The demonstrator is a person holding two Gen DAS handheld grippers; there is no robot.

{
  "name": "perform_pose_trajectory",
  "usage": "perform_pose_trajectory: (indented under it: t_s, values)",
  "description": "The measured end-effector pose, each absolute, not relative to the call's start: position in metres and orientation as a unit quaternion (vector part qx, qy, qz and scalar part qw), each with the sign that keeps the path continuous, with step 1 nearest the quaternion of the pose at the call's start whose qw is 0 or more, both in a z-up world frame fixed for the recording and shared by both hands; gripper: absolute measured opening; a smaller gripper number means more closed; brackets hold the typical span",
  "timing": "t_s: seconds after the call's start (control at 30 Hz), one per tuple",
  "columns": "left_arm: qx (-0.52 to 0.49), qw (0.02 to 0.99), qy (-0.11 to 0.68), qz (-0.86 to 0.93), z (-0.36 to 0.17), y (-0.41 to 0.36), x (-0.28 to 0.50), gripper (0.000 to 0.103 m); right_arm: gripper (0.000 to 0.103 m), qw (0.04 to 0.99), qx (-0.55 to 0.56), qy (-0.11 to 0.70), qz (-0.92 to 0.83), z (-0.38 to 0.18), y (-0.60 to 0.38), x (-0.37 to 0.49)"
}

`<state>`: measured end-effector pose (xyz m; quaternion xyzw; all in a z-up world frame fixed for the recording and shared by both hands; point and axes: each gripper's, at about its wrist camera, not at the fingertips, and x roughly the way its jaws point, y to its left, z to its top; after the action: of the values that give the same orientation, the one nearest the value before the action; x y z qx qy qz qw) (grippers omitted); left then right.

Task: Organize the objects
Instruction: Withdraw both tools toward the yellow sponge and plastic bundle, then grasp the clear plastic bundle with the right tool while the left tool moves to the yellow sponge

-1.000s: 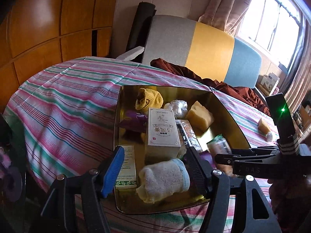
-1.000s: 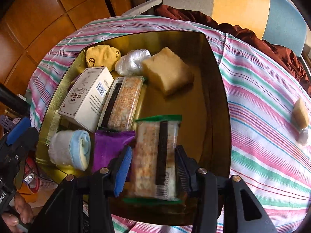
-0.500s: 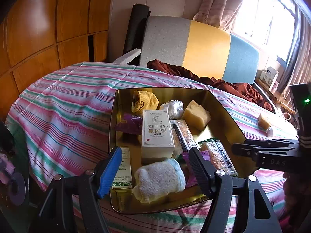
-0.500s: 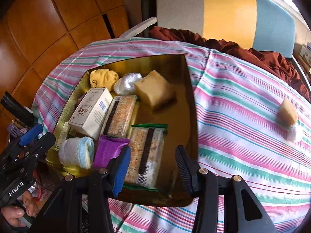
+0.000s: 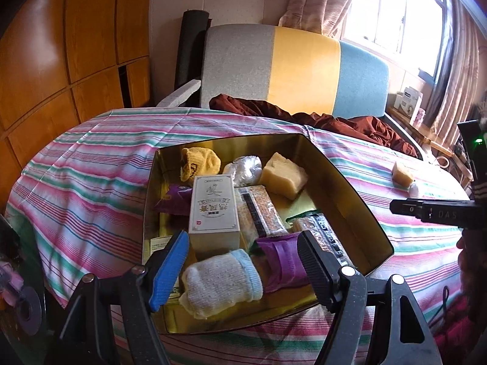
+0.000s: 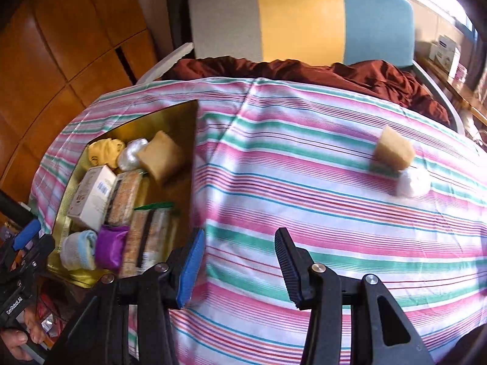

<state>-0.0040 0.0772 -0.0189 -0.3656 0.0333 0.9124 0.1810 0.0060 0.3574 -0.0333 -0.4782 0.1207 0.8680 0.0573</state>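
Observation:
A gold tray [image 5: 350, 182] [image 6: 185, 115] on the striped cloth holds a white box [image 5: 213, 210], snack bars [image 5: 258, 213], a purple packet [image 5: 283, 261], a rolled sock [image 5: 222, 279], a yellow sponge [image 5: 284, 175], a yellow sock [image 5: 199, 162] and a wrapped ball [image 5: 243, 167]. My left gripper [image 5: 243, 267] is open and empty, just in front of the rolled sock. My right gripper [image 6: 240, 261] is open and empty over the cloth, right of the tray. A second sponge [image 6: 394, 147] and a white ball [image 6: 414, 182] lie on the cloth at far right.
A grey, yellow and blue sofa back [image 5: 289, 67] with a dark red blanket [image 5: 334, 118] stands behind the table. Wooden panels [image 5: 61, 60] fill the left. The striped cloth [image 6: 304, 197] stretches between the tray and the sponge.
My right gripper has let go of the green-edged snack bar in the tray, pulled back and swung right over the cloth. The left gripper has stayed near the rolled sock.

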Motion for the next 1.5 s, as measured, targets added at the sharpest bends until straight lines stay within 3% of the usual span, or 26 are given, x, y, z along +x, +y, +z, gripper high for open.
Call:
perform_pose_trajectory:
  t_s: [0.3,0.5,0.77,0.83,0.9,1.27,1.43,1.5]
  values:
    - [-0.363,0.21,0.062,0.906,-0.017,0.109,0.0,0.076,0.049,0.12,-0.478,0.163,0.855,-0.041,0.424,0.024]
    - [-0.361,0.239,0.085,0.898,-0.015,0.138,0.004,0.078,0.057,0.162,-0.483,0.186,0.84,-0.049,0.469,0.034]
    - [-0.356,0.279,0.101,0.886,-0.013,0.173,0.009,0.078,0.058,0.22,-0.467,0.218,0.828,-0.047,0.529,0.039]
    - [-0.356,0.289,0.102,0.883,-0.013,0.181,0.011,0.078,0.063,0.234,-0.462,0.23,0.824,-0.049,0.543,0.04]
    - [-0.356,0.296,0.103,0.88,-0.013,0.186,0.012,0.078,0.069,0.242,-0.461,0.232,0.822,-0.051,0.553,0.036]
    - [-0.372,0.302,0.109,0.871,-0.02,0.199,0.009,0.078,0.075,0.235,-0.485,0.203,0.818,-0.076,0.577,-0.009]
    - [-0.378,0.303,0.112,0.868,-0.022,0.205,0.006,0.078,0.075,0.219,-0.507,0.193,0.811,-0.089,0.584,-0.025]
    - [-0.38,0.304,0.116,0.866,-0.023,0.209,0.005,0.078,0.066,0.2,-0.519,0.195,0.808,-0.095,0.584,-0.028]
